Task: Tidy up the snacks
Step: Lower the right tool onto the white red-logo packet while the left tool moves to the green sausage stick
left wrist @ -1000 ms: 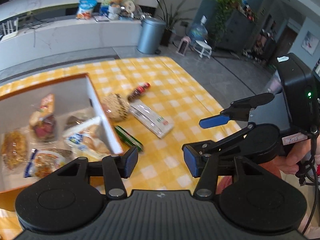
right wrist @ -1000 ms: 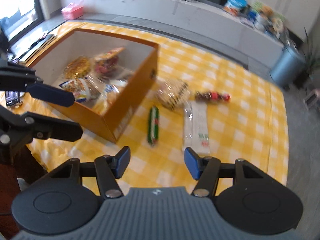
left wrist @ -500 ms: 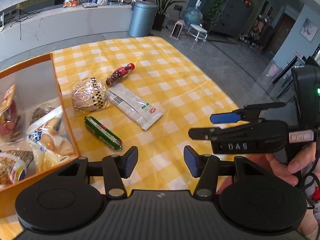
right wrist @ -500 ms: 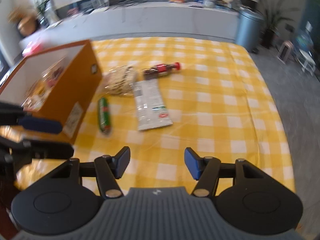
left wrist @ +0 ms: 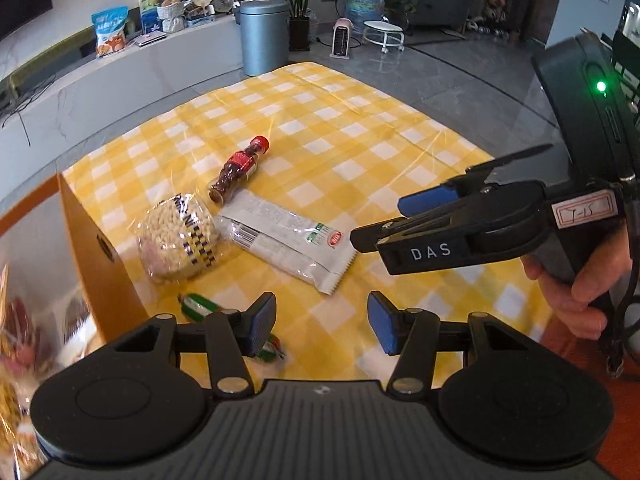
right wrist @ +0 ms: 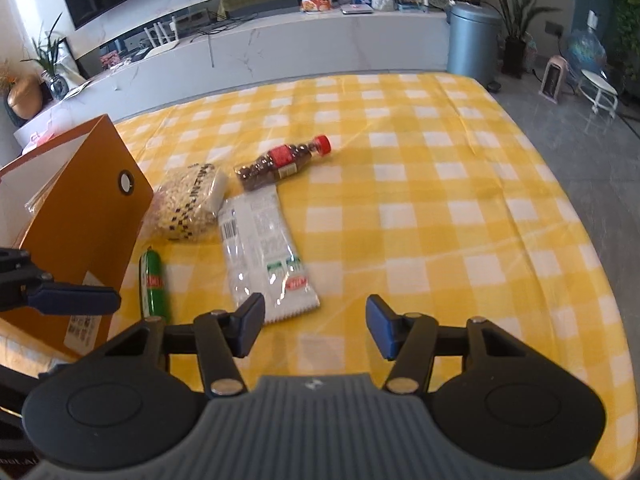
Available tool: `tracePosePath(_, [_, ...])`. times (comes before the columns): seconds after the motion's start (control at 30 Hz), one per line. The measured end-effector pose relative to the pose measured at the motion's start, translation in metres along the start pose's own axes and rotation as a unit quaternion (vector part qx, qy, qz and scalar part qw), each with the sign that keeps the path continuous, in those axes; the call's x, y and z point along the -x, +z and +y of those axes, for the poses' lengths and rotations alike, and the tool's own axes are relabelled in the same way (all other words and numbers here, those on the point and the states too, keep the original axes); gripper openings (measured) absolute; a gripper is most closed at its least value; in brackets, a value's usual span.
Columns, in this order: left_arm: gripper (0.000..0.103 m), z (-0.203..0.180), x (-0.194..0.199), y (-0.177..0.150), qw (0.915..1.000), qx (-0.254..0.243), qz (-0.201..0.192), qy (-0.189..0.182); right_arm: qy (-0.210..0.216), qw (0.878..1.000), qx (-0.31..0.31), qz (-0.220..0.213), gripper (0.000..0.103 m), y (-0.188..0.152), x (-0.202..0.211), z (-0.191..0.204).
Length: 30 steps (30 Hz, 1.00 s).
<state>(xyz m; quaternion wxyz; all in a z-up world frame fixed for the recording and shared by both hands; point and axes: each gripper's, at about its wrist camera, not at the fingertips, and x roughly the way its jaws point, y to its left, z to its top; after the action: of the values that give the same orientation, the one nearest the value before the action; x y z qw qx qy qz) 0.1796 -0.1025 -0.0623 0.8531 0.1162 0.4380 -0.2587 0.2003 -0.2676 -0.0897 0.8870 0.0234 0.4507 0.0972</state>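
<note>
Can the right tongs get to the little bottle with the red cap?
Probably yes. The right tongs are open and empty, and the bottle lies out in the open on the yellow tablecloth. Only the flat white packet lies between them, low enough to reach over.

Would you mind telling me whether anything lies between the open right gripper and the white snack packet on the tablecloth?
Nothing visible does. The right gripper hangs open just short of the white snack packet; the green sausage stick and the orange box lie off to its left.
</note>
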Motion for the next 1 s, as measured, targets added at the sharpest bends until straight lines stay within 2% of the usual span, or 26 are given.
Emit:
tracePosePath(0.27, [0.067,0.017,-0.018,0.010,0.9986,-0.008,0.050,0.014,0.016,0.999,0.036,0.009,0.054,0.017,-0.027,0.007])
tracePosePath(0.43, [0.066,0.019,-0.019,0.017,0.9956,-0.023,0.090,0.015,0.014,0.997,0.081,0.009,0.060,0.027,-0.043,0.022])
tracePosePath(0.5, [0.067,0.018,-0.018,0.020,0.9939,-0.037,0.103,0.012,0.009,0.995,0.100,0.009,0.066,0.029,-0.050,0.028])
tracePosePath(0.6, [0.067,0.015,-0.019,0.027,0.9890,-0.068,0.131,0.011,0.004,0.992,0.125,0.009,0.068,0.028,-0.056,0.036])
tracePosePath(0.7, [0.069,0.013,-0.025,0.032,0.9804,-0.098,0.170,0.013,-0.006,0.988,0.153,0.008,0.069,0.024,-0.058,0.043])
tracePosePath(0.83, [0.069,0.014,-0.034,0.038,0.9749,-0.086,0.202,0.039,-0.007,0.985,0.172,0.014,0.069,0.019,-0.062,0.047])
tracePosePath(0.93, [0.069,0.014,-0.038,0.042,0.9757,-0.051,0.208,0.044,-0.002,0.985,0.169,0.017,0.063,0.018,-0.064,0.045])
tracePosePath(1.0, [0.067,0.015,-0.042,0.043,0.9751,-0.025,0.215,0.046,0.016,0.987,0.156,0.024,0.050,0.018,-0.064,0.041])
